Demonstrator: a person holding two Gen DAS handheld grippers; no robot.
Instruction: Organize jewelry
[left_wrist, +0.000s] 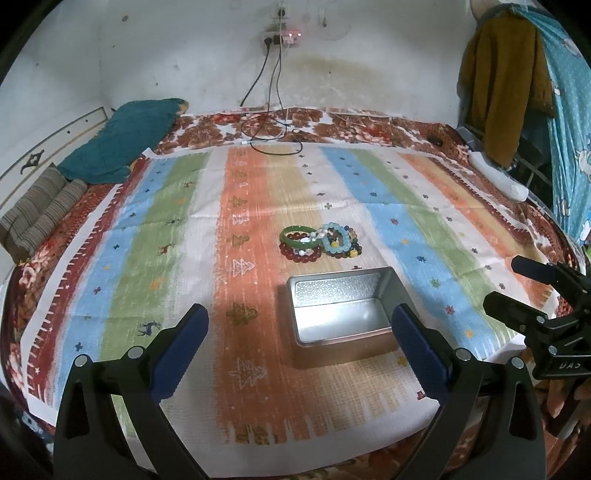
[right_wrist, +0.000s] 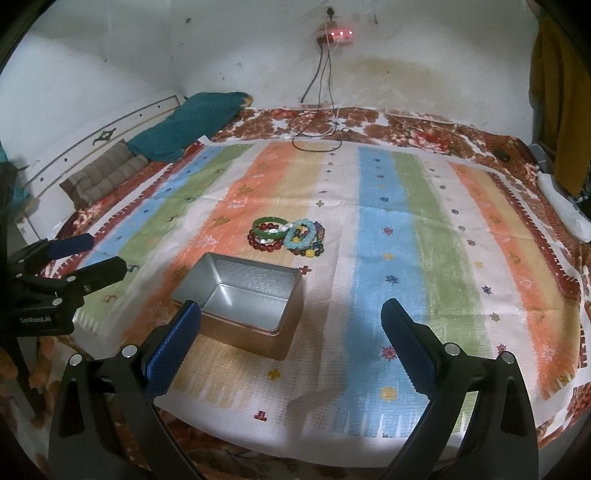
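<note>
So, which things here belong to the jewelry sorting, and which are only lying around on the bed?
For the job:
- pile of bead bracelets
- green bangle
- open metal tin, empty
- left gripper and right gripper, both open

Just lying about:
- teal pillow
- striped cushion
- charging cables
- hanging mustard garment

Each gripper is a black, angular frame with two long fingers faced in blue, ribbed pads. On the left gripper, round silver screw heads sit where the fingers hinge on the frame, two to a side, and triangular cut-outs open in the black arms below them. The right gripper has the same build, its blue pads showing a fine diamond texture. Seen from the side, both gripper bodies carry small white lettering, too small to read surely.
</note>
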